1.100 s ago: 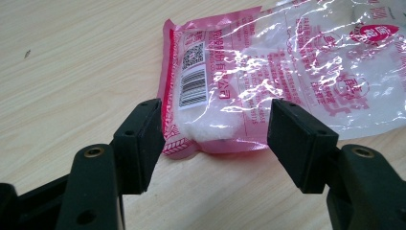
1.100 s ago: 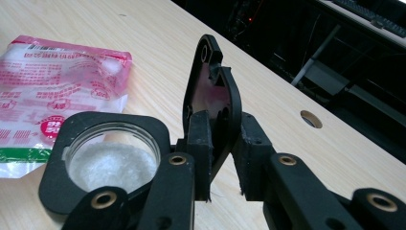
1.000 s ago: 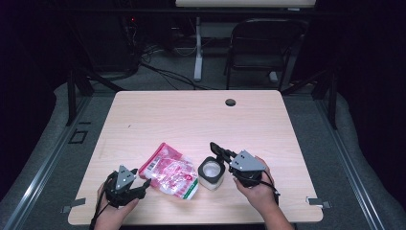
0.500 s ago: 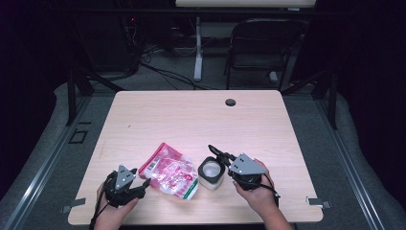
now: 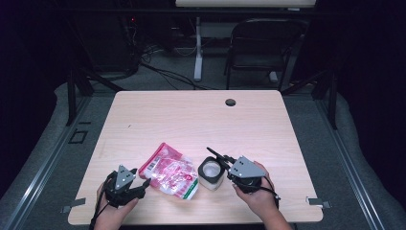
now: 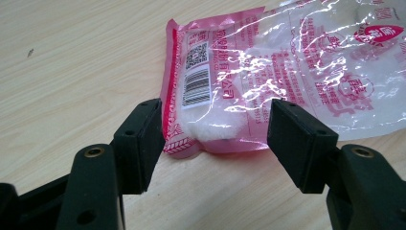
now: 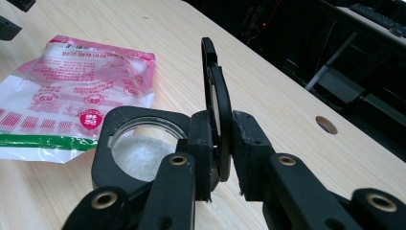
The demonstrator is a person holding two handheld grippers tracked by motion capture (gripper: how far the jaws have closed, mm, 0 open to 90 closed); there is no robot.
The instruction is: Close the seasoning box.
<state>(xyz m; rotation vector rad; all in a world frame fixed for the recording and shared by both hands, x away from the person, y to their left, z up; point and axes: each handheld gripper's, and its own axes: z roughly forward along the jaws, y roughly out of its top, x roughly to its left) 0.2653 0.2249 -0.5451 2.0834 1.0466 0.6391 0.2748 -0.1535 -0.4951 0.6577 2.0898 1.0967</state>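
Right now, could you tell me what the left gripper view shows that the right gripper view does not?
Left gripper view alone: the barcode label on the pink bag's end, which lies between the left gripper's open jaws. Right gripper view alone: the right gripper pinching the black flip lid upright over the open jar of white grains, plus the table's cable hole. Both: the pink bag on the wooden table.

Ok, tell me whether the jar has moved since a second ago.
No. In the high view the jar stands in the same place, straight down from the table's cable hole and right beside the pink bag, as before.
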